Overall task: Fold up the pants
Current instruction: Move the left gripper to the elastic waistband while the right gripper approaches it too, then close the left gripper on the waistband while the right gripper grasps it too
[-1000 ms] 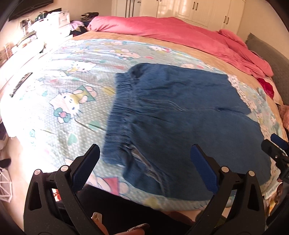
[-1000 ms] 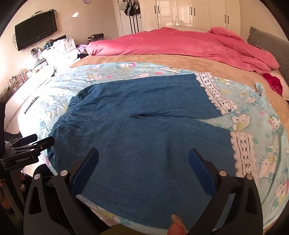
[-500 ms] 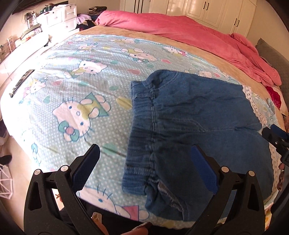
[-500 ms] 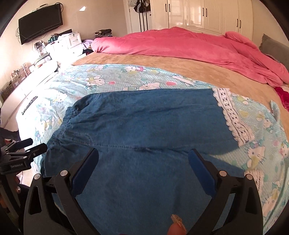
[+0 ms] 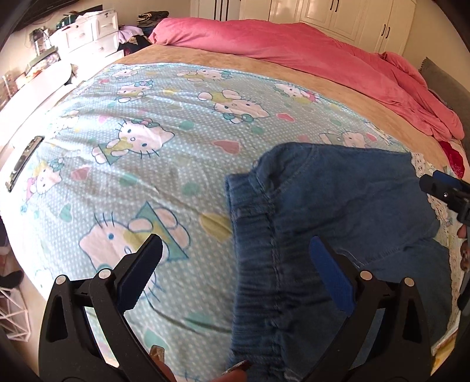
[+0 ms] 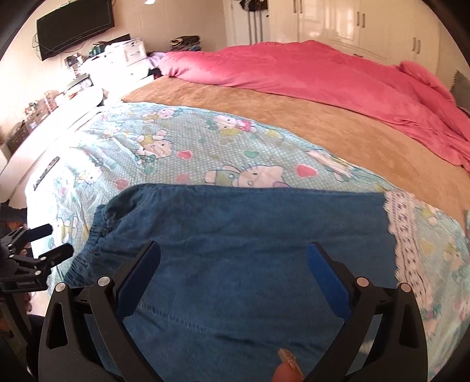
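Hand-held gripper (image 5: 236, 258) gapes over gathered denim pants (image 5: 337, 217)

Bright sunlit bedroom: big bed with a tan plush blanket (image 6: 308, 126), a crumpled pink duvet (image 6: 323, 73) along the far side, cream wardrobe doors (image 6: 367, 23) behind, black wall TV (image 6: 75, 25) above a cluttered white drawer unit (image 5: 85, 32)
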The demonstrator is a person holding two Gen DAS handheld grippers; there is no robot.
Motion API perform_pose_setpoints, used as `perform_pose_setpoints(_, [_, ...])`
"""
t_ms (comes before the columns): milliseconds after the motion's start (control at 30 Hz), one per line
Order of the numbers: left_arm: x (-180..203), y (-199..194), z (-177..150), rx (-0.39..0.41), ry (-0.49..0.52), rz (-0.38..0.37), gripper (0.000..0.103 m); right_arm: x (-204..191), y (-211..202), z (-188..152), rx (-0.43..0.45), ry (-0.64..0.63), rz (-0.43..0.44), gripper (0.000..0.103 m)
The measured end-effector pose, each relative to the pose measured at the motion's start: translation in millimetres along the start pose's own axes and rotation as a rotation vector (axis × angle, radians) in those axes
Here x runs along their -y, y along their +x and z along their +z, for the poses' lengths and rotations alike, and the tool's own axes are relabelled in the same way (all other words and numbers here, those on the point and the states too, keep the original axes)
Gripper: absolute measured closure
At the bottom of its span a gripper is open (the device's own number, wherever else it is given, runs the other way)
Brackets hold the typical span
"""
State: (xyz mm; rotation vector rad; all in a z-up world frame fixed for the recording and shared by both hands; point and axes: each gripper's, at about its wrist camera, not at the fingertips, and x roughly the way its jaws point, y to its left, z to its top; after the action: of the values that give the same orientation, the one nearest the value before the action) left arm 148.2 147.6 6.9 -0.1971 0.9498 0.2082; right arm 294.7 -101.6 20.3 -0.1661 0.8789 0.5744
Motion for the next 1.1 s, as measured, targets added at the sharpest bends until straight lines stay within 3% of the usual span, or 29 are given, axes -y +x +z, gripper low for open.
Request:
perform_pose_setpoints(433, [-21, 49, 32, -0.053, 0.003, 0.046, 0.009, -25, 84, 49, -0.127, -0.294, 0.008, 0.004])
perform_pose_setpoints(600, [-15, 63, 40, -0.072, 0.025, 0.035, 0.009, -41, 112, 55, -0.172, -0.448, 0.012, 0.004])
perform_pose_setpoints(867, [9, 74, 50, -0.049, 0.121, -0.012, 0.011, -49, 138, 55, -0.223, -0.534, 0.021, 0.004])
perform_pose_setpoints(900, [11, 76, 51, -0.045, 0.131, -0.012, 0.013, -51, 140, 55, -0.224, -0.544, 0.028, 0.004])
perform_pose_setpoints(1033, [20, 87, 53, -0.062, 0.176, -0.042, 0.061, -60, 148, 55, -0.236, -0.588, 0.036, 0.004])
perform_pose_setpoints(1100, [19, 90, 51, -0.063, 0.164, -0.067, 0.068, -61, 151, 54, -0.239, -0.603, 0.045, 0.004])
